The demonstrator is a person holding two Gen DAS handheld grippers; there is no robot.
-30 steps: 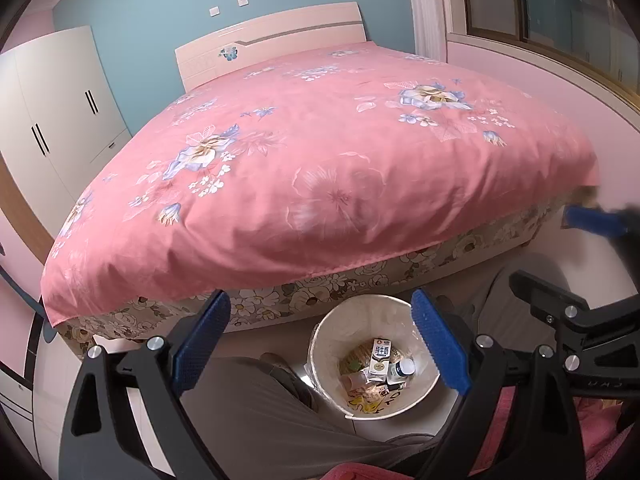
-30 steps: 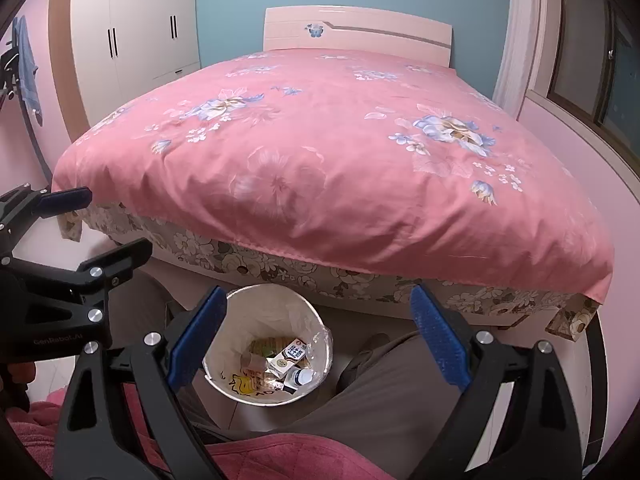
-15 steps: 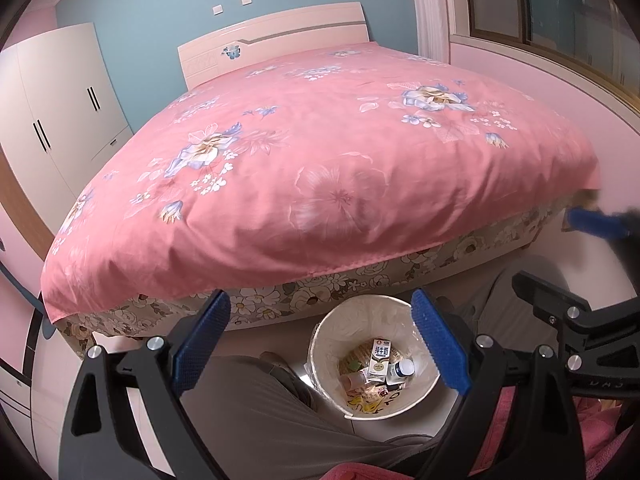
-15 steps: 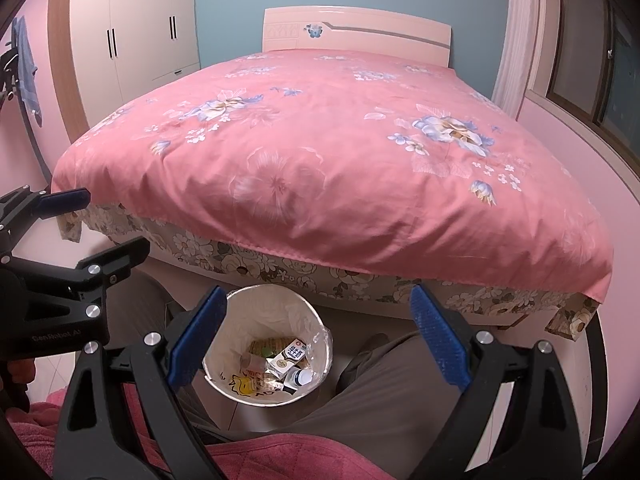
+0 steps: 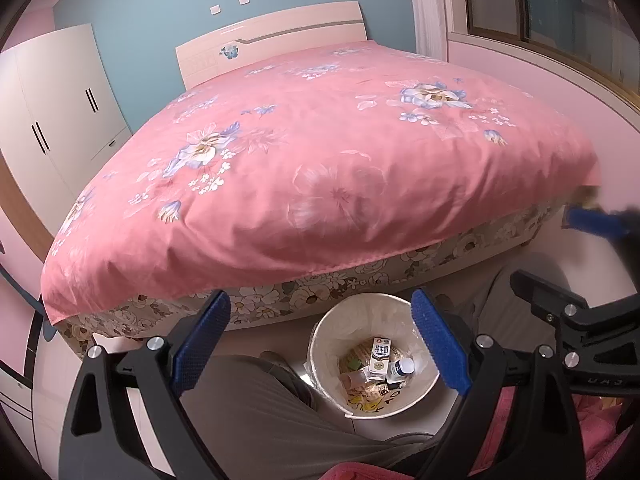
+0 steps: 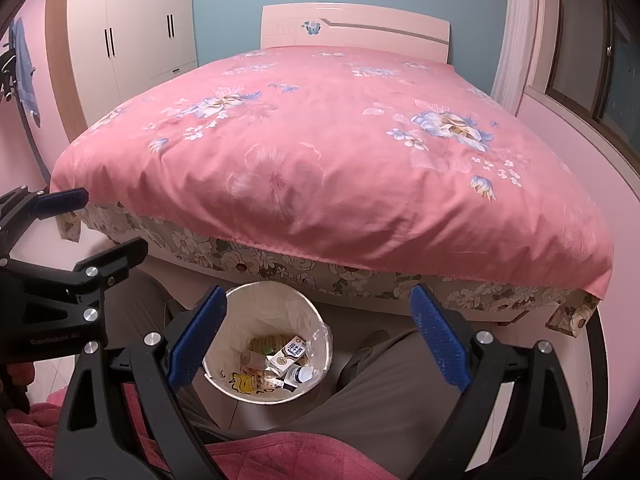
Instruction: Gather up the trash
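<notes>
A round white bin [image 5: 394, 408] with a clear liner stands on the floor at the foot of the bed. It holds a milk carton [image 5: 380, 354], a small bottle [image 5: 402, 370] and wrappers. My left gripper [image 5: 320, 340] hangs open and empty above its left rim. In the right wrist view the same bin [image 6: 260, 398], carton [image 6: 290, 354] and bottle [image 6: 300, 376] lie below my right gripper [image 6: 318, 340], which is also open and empty. Each gripper shows in the other's view: the right gripper [image 5: 560, 252] at the right edge, the left gripper [image 6: 88, 228] at the left edge.
A bed with a pink floral duvet [image 5: 320, 160] fills the room ahead. A person's grey-trousered legs [image 5: 260, 412] [image 6: 400, 380] flank the bin, with pink cloth [image 6: 280, 456] at the bottom. White wardrobes [image 6: 132, 32] stand at the left, a window ledge [image 5: 560, 80] at the right.
Both grippers stay open and almost still; the left wrist view has drifted only slightly. Nothing was taken hold of or let go.
</notes>
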